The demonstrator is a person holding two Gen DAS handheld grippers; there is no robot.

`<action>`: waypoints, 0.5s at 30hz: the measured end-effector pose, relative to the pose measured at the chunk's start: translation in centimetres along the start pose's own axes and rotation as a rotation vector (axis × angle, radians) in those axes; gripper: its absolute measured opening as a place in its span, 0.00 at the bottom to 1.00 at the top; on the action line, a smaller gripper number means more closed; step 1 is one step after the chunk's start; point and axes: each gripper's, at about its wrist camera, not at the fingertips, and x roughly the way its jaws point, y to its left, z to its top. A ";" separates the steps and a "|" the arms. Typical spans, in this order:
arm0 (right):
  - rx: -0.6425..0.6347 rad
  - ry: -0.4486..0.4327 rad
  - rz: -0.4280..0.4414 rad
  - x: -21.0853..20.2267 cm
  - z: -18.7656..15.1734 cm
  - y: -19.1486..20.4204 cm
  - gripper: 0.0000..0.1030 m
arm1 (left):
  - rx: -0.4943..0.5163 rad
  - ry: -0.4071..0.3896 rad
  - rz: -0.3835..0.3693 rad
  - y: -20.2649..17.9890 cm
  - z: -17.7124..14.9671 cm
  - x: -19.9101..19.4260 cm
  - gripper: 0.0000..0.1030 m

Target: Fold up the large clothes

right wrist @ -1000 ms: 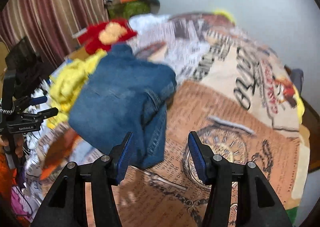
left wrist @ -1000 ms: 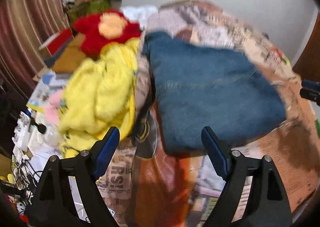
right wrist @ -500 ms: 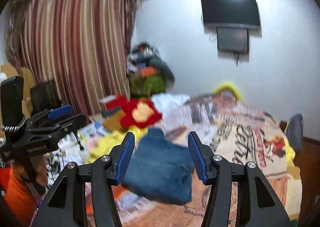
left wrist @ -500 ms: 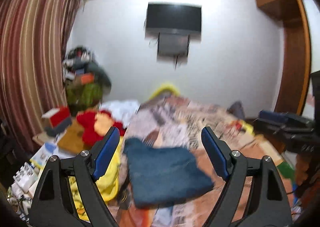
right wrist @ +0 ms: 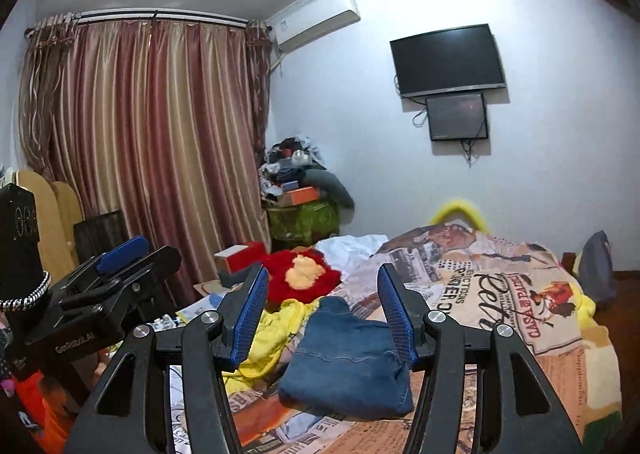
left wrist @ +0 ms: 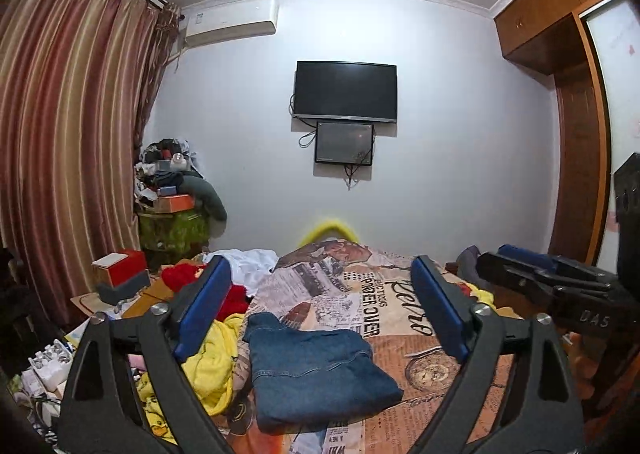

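Left gripper [left wrist: 320, 318]: blue-padded fingers spread wide apart, nothing between them, held up above the bed and looking level across the room. In the right wrist view the same tool shows at the left edge of the frame [right wrist: 120, 258], seen side-on.

Right gripper [right wrist: 320, 318]: fingers likewise apart, gap narrower than the left one's, nothing held. It appears at the right edge of the left wrist view [left wrist: 532, 270], seen edge-on.

Folded jeans [left wrist: 316, 370]: a compact blue denim bundle lying on the bedspread [left wrist: 404, 318], lower centre of the left view, framed between the left fingers but well beyond them. In the right wrist view the jeans [right wrist: 348, 362] sit lower centre, again beyond the fingers, touched by neither tool. Seam stitching visible on the top layer; edges roughly squared.

Bedspread: newspaper-style print, orange and cream, lettering legible in part.

Just beside the jeans, toward the left of frame: a rumpled yellow garment [left wrist: 208, 366], touching or nearly touching the denim edge. Behind it a red plush item [right wrist: 304, 274] with a pale patch, and a white cloth [right wrist: 352, 248] further back.

Back wall: dark television [left wrist: 346, 90] upper centre, a smaller screen [left wrist: 344, 144] just under it. Striped curtain [right wrist: 152, 142] fills the left of frame. Air conditioner [left wrist: 230, 24] upper left.
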 end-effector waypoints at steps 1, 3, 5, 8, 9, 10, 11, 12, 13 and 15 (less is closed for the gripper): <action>0.002 -0.004 -0.010 -0.2 -0.1 0.0 0.73 | 0.005 0.000 0.008 0.0 -0.1 0.0 0.94; 0.007 -0.032 -0.034 -0.9 -0.3 0.2 0.92 | 0.008 0.006 0.013 -0.1 -0.4 0.0 0.96; -0.009 -0.067 -0.065 -1.8 -0.5 0.8 0.93 | 0.000 0.014 0.017 0.0 -0.6 0.0 1.00; -0.041 -0.086 -0.102 -2.4 -0.7 1.6 1.00 | -0.004 0.021 0.023 -0.2 -0.8 -0.2 1.00; -0.045 -0.092 -0.108 -2.5 -0.8 1.8 1.00 | -0.003 0.023 0.026 -0.3 -0.8 -0.2 1.00; -0.047 -0.093 -0.111 -2.6 -0.8 1.9 1.00 | -0.001 0.025 0.029 -0.3 -0.9 -0.2 1.00; -0.047 -0.092 -0.114 -2.7 -0.8 2.1 1.00 | 0.000 0.025 0.030 -0.5 -1.0 -0.4 1.00; -0.045 -0.088 -0.120 -2.6 -0.9 2.1 1.00 | 0.001 0.026 0.031 -0.6 -1.1 -0.5 1.00; -0.043 -0.084 -0.122 -2.6 -1.0 2.1 1.00 | 0.003 0.026 0.031 -0.6 -1.1 -0.5 1.00; -0.035 -0.069 -0.118 -2.5 -1.0 2.0 1.00 | 0.006 0.023 0.032 -0.7 -1.2 -0.6 1.00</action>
